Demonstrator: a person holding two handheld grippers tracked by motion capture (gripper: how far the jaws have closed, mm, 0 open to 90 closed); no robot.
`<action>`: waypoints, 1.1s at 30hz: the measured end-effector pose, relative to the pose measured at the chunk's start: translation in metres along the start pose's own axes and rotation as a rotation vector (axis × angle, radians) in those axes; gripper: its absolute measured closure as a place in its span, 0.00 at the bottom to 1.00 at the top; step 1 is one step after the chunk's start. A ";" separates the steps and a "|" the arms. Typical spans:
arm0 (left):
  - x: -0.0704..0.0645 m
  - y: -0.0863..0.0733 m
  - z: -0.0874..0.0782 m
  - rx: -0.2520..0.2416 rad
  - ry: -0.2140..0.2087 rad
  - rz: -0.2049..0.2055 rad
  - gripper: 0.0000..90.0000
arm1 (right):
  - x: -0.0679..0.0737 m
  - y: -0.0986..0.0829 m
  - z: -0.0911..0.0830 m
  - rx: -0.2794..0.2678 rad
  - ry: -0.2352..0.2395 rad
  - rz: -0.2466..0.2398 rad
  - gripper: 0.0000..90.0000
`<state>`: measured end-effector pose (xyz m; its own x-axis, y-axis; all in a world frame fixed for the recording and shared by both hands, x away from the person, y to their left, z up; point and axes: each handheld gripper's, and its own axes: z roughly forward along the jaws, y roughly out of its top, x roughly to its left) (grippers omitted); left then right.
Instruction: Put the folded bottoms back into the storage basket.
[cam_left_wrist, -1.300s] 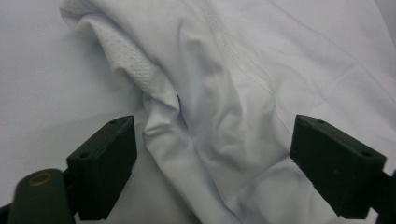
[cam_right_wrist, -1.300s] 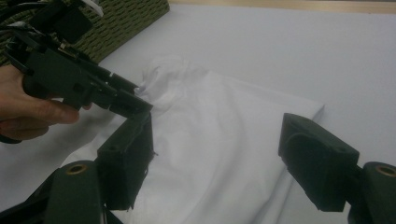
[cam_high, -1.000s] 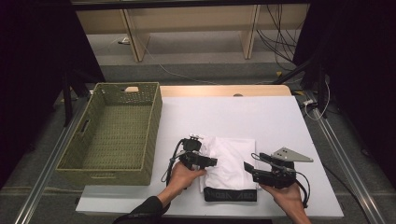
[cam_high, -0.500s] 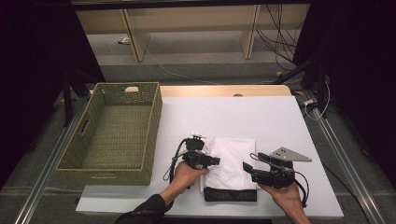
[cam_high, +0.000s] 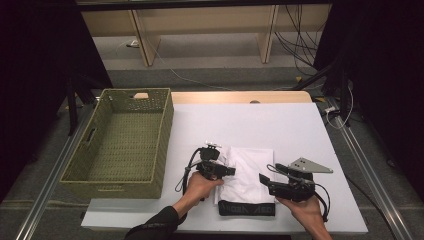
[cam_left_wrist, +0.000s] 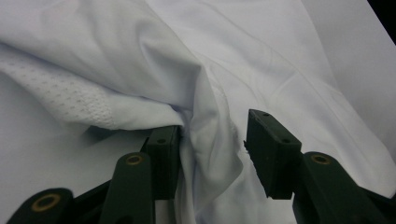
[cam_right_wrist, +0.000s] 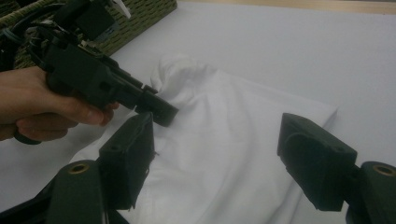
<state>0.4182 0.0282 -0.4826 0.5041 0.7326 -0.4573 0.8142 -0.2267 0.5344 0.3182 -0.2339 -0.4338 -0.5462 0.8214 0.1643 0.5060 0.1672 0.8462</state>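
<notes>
- Cloth: from the high view, the white garment (cam_high: 249, 172) lies right of the wicker basket (cam_high: 125, 142), with the left gripper (cam_high: 226, 170) at its left edge and the right gripper (cam_high: 264, 179) at its right.
- Left gripper view: jaws parted, a garment fold between them.
- Right gripper view: jaws wide apart above the garment.

- My left tongs (cam_high: 231, 171) are black, with a looping black cable and brass-ringed pivot holes.
- My right tongs (cam_high: 262, 178) carry a grey three-cornered plate (cam_high: 304, 165).
- My left arm wears a dark sleeve (cam_high: 152, 228).
</notes>
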 end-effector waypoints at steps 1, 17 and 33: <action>0.000 0.000 0.000 0.000 -0.005 -0.002 0.62 | 0.000 0.000 0.000 -0.002 0.000 -0.001 0.32; 0.002 0.001 0.006 0.004 -0.061 -0.004 0.86 | 0.000 0.001 -0.001 -0.014 0.003 -0.003 0.32; 0.001 0.011 -0.013 0.000 -0.147 0.017 0.90 | -0.002 0.000 -0.004 -0.028 -0.005 -0.002 0.32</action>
<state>0.4241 0.0349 -0.4684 0.5545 0.6264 -0.5478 0.8053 -0.2381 0.5429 0.3164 -0.2374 -0.4322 -0.5438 0.8237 0.1606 0.4862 0.1533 0.8603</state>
